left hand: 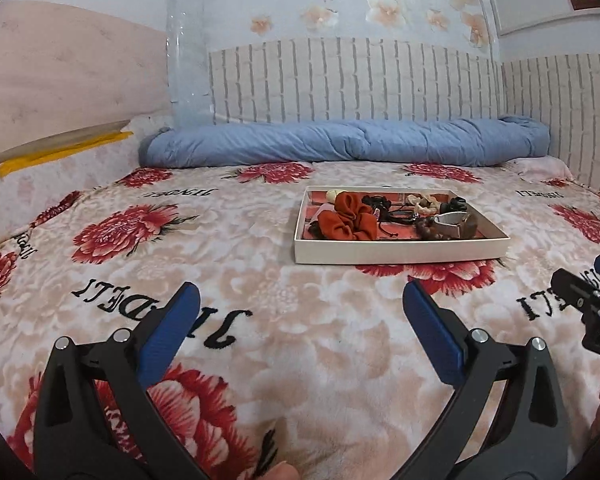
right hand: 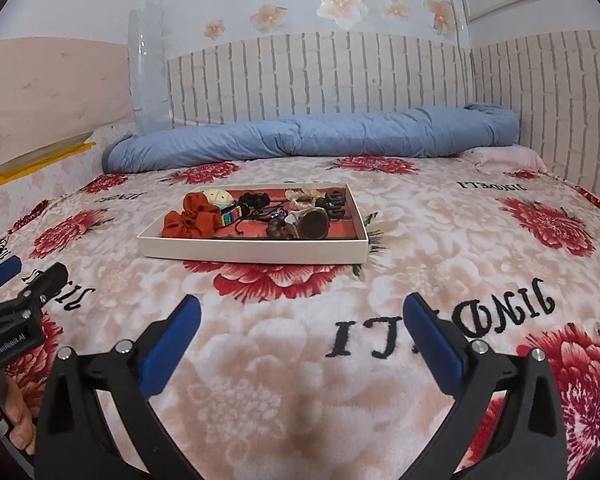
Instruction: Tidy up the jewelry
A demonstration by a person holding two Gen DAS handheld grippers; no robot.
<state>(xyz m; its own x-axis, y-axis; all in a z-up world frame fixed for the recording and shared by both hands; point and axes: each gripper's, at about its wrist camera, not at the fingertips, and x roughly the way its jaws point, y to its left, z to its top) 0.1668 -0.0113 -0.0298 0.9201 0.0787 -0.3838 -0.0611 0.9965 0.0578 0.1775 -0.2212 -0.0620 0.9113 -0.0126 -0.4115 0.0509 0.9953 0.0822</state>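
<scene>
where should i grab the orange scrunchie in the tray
Pinch a raised fold of the orange scrunchie from above. It lies bunched in the tray's near left corner, so the low wall blocks a level approach, and soft ruffles give the jaws something to pinch.

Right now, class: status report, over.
Left gripper open, empty. Right gripper open, empty. Jewelry in tray on bed, untouched. Nothing in the way.

Black left tool (left hand: 300, 300), blue pads (left hand: 168, 332); silver screws (left hand: 479, 335)
</scene>
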